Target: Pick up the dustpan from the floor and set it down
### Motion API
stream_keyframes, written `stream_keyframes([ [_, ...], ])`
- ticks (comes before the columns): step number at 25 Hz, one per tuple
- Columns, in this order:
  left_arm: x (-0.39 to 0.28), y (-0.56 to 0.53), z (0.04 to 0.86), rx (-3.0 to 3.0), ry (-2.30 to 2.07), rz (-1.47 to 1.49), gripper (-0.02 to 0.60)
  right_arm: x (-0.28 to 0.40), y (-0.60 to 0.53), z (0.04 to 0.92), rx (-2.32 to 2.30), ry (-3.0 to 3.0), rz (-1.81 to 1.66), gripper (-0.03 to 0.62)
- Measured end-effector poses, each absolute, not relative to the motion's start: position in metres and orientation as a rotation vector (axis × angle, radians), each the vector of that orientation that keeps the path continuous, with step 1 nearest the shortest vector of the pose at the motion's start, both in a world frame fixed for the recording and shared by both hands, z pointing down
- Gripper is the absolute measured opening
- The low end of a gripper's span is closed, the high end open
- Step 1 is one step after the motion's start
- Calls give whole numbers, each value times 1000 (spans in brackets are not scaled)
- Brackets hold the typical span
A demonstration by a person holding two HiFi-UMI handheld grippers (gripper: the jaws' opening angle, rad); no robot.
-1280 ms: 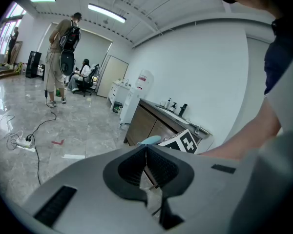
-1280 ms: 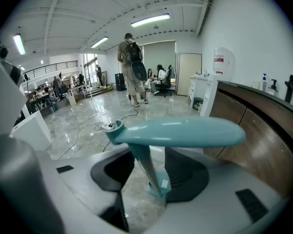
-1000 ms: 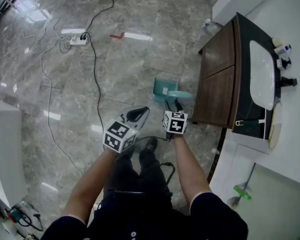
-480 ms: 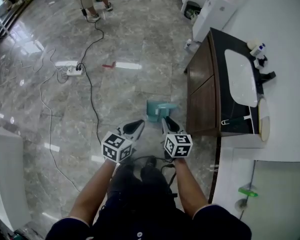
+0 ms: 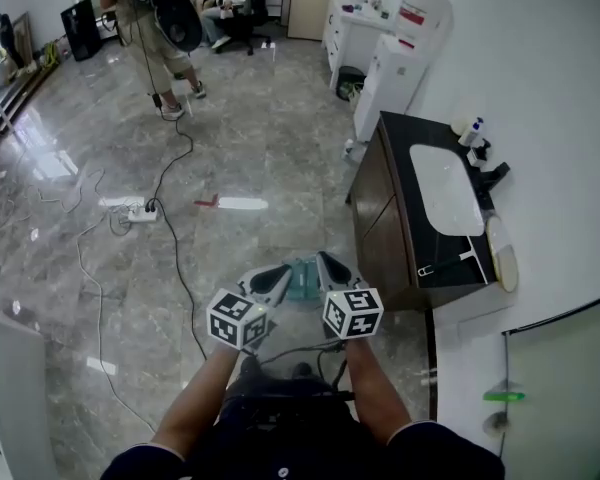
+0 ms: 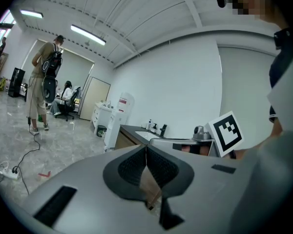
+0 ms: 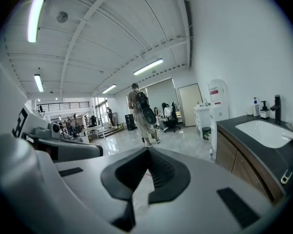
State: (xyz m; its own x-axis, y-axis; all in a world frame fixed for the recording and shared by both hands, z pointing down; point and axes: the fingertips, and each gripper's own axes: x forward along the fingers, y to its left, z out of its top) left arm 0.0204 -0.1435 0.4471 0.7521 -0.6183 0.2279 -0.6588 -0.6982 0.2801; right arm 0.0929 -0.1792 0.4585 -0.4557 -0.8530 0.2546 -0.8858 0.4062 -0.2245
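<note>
The teal dustpan (image 5: 302, 278) lies on the grey marble floor in the head view, partly hidden between my two raised grippers. My left gripper (image 5: 277, 276) hangs well above it on its left side, and my right gripper (image 5: 332, 264) on its right side. Both point nearly level into the room. In the left gripper view the left gripper (image 6: 146, 147) has its pads together with nothing held. The right gripper (image 7: 147, 152) in its own view is shut too, also on nothing. Neither gripper touches the dustpan.
A dark wood vanity (image 5: 380, 230) with a white sink (image 5: 445, 193) stands close on the right. A power strip (image 5: 135, 211) and black cable (image 5: 175, 258) lie on the floor at left. A person (image 5: 155, 28) stands farther off, with a white cabinet (image 5: 400, 53) at the wall.
Both grippers have risen from near the floor to well above it. The right jaws went from open beside the dustpan to shut. The dustpan stays on the floor.
</note>
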Motion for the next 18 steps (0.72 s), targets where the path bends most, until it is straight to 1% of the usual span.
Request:
stream_keyframes([
  [9,32,-151,392,2713,-933,98,14,76,-177,373,1530,-2711,343,8],
  [18,34,-157,372,2757,-899,69,14,71,-177,361,1531,-2726,308,8],
])
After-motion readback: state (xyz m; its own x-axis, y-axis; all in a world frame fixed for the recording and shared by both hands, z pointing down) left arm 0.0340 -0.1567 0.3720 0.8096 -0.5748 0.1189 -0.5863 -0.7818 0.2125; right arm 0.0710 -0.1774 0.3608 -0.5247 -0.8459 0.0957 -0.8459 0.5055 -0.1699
